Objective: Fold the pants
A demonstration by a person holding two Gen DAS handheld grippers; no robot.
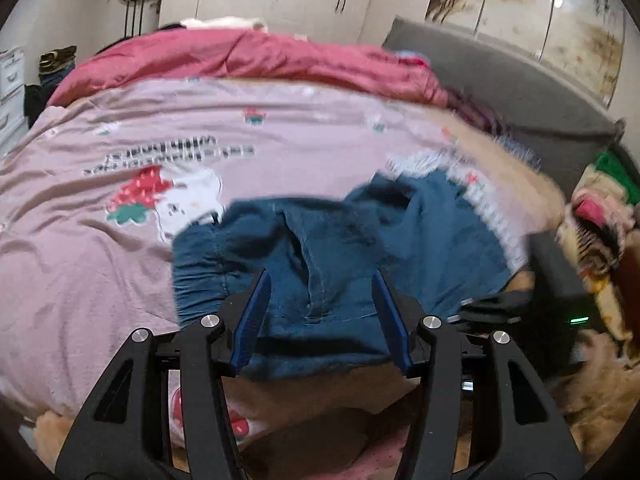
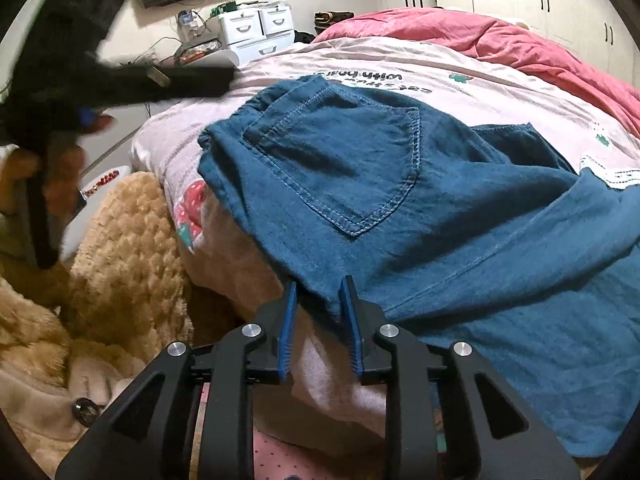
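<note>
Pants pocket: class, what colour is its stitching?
Light, pale thread on the blue pants; the pocket shows best in the right wrist view.

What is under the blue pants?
The blue pants lie on a pink sheet with strawberry pictures, spread over the bed. One edge hangs off the bed, with the right gripper around it. The sheet directly beneath the pants is covered.
</note>
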